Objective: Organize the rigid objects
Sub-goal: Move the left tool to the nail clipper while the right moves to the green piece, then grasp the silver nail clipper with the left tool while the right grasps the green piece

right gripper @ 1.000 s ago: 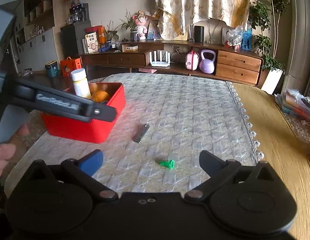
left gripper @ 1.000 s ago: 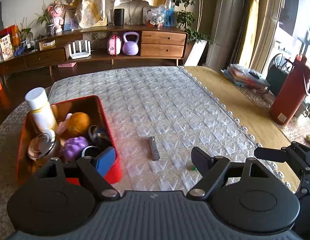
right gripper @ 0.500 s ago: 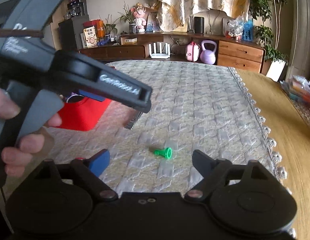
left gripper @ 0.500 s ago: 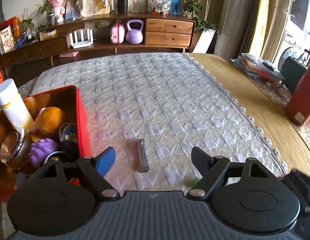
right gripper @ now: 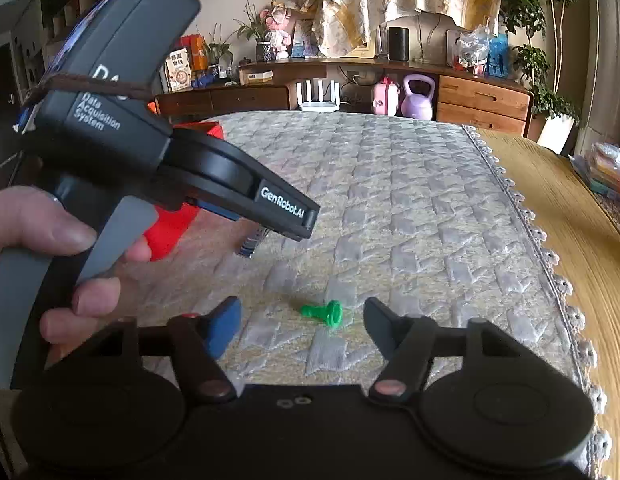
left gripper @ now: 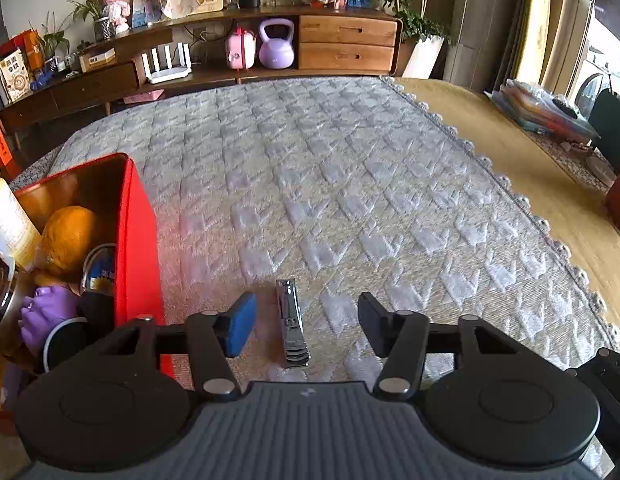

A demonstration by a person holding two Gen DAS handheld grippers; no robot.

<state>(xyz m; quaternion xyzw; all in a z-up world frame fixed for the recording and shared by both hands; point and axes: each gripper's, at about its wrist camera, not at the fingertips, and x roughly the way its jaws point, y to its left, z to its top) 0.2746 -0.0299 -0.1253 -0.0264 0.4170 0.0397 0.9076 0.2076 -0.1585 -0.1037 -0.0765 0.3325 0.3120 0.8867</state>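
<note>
2 grippers are seen over a quilted grey mat [left gripper: 349, 184], each with jaws closing on a loose item that is not yet touched. The left gripper [left gripper: 306, 324] is angled down at a metal nail clipper [left gripper: 292, 324], which lies flat on the mat between the blue pad and the black pad; a clear gap is left on both sides, narrower on the blue side. Just left of that gripper, a red box [left gripper: 136, 240] is set on the mat, and an orange [left gripper: 68, 236], a purple toy [left gripper: 46, 312], a white bottle [left gripper: 8, 220] and a small tin [left gripper: 100, 272] are held inside it.

The right gripper [right gripper: 302, 320] is lowered toward a small green peg [right gripper: 323, 312], which is laid on its side on the mat between the 2 fingertips, apart from both. In the right wrist view, the left gripper's body is seen from the side with a hand [right gripper: 50, 256] wrapped around its grey handle, and part of the nail clipper is hidden behind its fingers. The peg and the clipper are set near each other, with the red box beyond them. A wooden sideboard [left gripper: 345, 40] is placed behind the mat.
</note>
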